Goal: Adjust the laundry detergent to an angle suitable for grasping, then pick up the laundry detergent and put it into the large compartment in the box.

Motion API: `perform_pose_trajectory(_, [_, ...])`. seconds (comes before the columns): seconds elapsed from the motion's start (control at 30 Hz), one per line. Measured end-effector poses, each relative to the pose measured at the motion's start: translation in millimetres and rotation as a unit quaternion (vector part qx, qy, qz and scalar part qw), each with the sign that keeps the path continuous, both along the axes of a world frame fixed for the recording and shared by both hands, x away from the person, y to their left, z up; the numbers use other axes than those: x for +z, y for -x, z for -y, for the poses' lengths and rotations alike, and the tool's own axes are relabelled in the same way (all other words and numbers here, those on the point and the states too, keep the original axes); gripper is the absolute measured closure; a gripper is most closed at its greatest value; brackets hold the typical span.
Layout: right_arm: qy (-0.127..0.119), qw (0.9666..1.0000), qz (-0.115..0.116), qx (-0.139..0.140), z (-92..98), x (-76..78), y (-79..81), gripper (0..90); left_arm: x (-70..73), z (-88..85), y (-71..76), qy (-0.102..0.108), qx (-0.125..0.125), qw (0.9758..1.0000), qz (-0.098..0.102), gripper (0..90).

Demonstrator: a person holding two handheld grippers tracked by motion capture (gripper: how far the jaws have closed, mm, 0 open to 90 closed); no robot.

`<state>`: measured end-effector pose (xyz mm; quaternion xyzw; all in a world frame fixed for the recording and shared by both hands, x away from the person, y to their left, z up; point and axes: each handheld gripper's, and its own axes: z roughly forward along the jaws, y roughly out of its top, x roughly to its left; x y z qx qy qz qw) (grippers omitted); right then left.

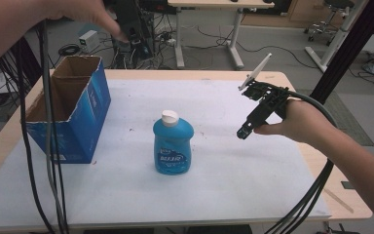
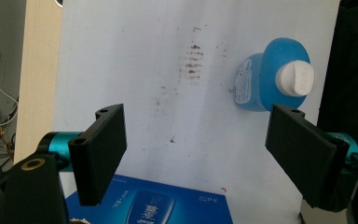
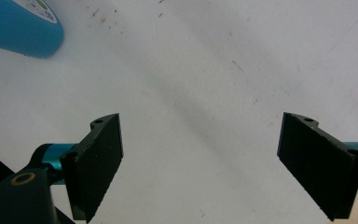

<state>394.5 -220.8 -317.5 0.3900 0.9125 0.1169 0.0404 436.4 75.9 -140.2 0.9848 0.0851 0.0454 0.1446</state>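
A blue bottle (image 1: 173,147) with a white cap (image 1: 170,117) stands upright in the middle of the white table cover (image 1: 224,170). The left gripper view looks down from high up on the bottle (image 2: 254,77) past my left gripper (image 2: 198,156), which is open and holds nothing. My right gripper (image 1: 245,131) hovers low over the table to the right of the bottle, tilted down toward it. In the right gripper view my right gripper (image 3: 200,163) is open and holds nothing, and the bottle's base (image 3: 21,28) sits at the top left.
An open blue cardboard box (image 1: 70,112) stands at the table's left side; its printed side (image 2: 154,205) lies under my left gripper. A raised left hand (image 1: 85,12) trails black cables (image 1: 48,146) down in front of the box. Brown smudges (image 2: 193,60) mark the cover.
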Motion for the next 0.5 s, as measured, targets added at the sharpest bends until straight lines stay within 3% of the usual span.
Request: perform_pose_trajectory(0.5, [-0.006,1.0000,-0.001,0.002,2.4,1.2,-1.9,13.5,0.3,2.3,4.4,0.000,-0.019,0.9998,-0.010,20.6])
